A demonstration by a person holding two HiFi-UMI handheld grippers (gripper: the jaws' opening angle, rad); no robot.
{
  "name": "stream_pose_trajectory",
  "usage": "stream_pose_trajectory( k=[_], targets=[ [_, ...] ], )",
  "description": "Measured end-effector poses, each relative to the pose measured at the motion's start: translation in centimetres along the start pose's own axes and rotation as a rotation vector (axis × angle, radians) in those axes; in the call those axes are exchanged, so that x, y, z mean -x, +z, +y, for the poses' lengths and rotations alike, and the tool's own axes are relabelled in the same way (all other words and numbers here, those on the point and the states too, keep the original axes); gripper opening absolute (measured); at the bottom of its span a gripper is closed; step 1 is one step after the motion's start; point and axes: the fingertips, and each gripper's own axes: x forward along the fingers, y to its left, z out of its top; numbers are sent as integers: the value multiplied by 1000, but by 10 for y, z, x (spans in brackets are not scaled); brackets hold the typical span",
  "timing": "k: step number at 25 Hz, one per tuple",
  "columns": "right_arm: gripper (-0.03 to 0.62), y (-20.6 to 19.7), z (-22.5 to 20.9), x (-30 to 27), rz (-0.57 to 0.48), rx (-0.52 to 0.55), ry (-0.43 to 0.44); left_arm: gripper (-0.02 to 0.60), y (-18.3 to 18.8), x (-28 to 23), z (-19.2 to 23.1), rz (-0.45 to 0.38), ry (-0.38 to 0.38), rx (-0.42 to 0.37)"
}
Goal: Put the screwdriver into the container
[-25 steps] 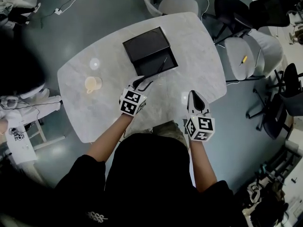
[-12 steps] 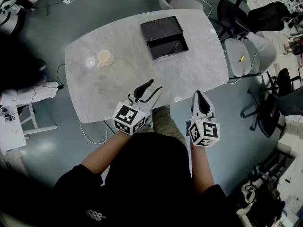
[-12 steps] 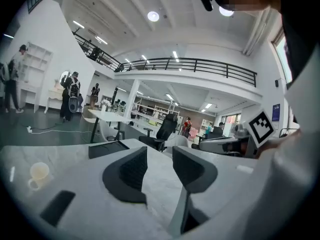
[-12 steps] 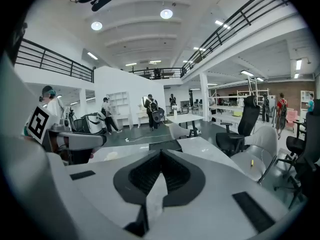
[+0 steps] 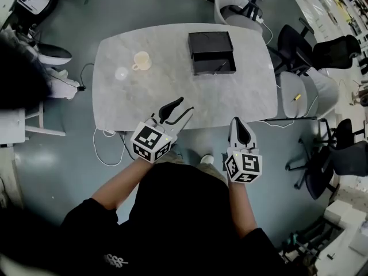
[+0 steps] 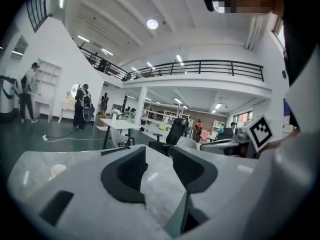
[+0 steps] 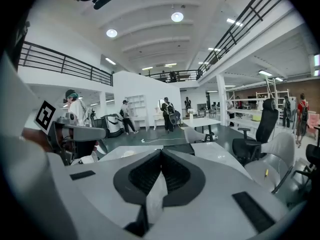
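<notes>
The black container point(image 5: 211, 52) sits open on the far right part of the marble table point(image 5: 172, 94). The thin dark screwdriver point(image 5: 218, 68) lies inside its front half. Both grippers hang well short of the table, near the person's body. My left gripper point(image 5: 178, 109) is open, with nothing between its fingers point(image 6: 131, 171). My right gripper point(image 5: 240, 132) is shut and holds nothing. The container shows as a dark flat box point(image 7: 180, 149) just past the right gripper's point(image 7: 161, 153) closed tips. In the left gripper view my left gripper point(image 6: 159, 156) points over the tabletop.
A cream cup point(image 5: 141, 60) and a small clear round thing point(image 5: 121, 73) stand on the table's left part. Office chairs point(image 5: 299, 88) crowd the right side, one with a yellow item point(image 5: 296, 96) on its seat. Cables point(image 5: 109, 148) trail on the floor under the table's near edge.
The person has stepped back from the table. My left gripper, which was at the container's front edge by the screwdriver, has pulled away open; the screwdriver stays in the container.
</notes>
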Motion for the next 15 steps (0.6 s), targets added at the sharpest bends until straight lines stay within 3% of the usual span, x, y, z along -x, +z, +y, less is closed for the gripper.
stream_pose_trajectory(
  k=[6,10,15],
  targets=[
    [11,13,-37,14,-8,67,111,164,10,-12,-37,-54,123,18],
    [11,-1,-69,33,3,72,143,164,4,-37,-79,-78,135,51],
    [11,-2,-89,51,1,74,151,164,4,-46,-119,-72,126,37]
  ],
)
